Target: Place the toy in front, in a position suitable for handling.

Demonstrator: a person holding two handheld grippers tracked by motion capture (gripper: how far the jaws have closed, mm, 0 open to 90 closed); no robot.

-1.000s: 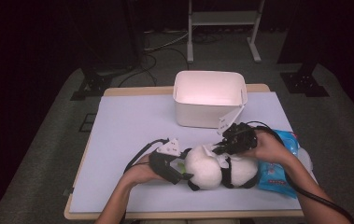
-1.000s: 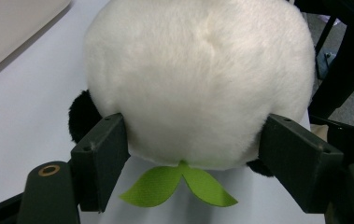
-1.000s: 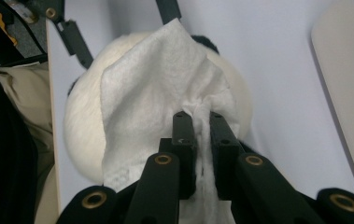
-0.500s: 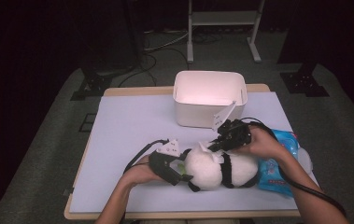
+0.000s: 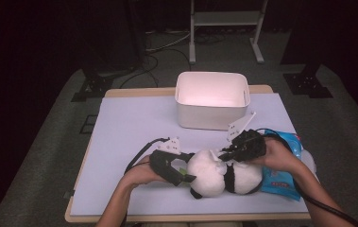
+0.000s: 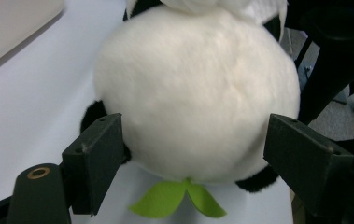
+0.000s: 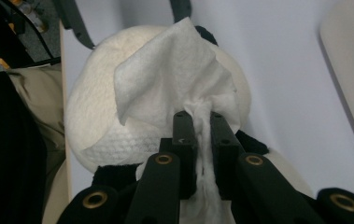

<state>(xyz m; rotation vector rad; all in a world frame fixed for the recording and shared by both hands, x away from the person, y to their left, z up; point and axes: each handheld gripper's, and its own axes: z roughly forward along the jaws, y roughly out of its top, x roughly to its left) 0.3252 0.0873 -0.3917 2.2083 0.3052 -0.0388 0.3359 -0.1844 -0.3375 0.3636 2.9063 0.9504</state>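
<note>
Right gripper view: our right gripper [image 7: 201, 122] pinches a thin white wipe [image 7: 165, 79] against the round white-and-black plush panda [image 5: 219, 172]; left gripper [image 6: 198, 154], nine o'clock of it, has been opening, pads clear of the plush.

Dark room, grey carpet [image 5: 49, 156]

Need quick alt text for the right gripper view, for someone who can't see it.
The right gripper pinches a white wipe between its black fingers, draping it over the round white head of a plush panda. Pale tabletop lies behind.
</note>
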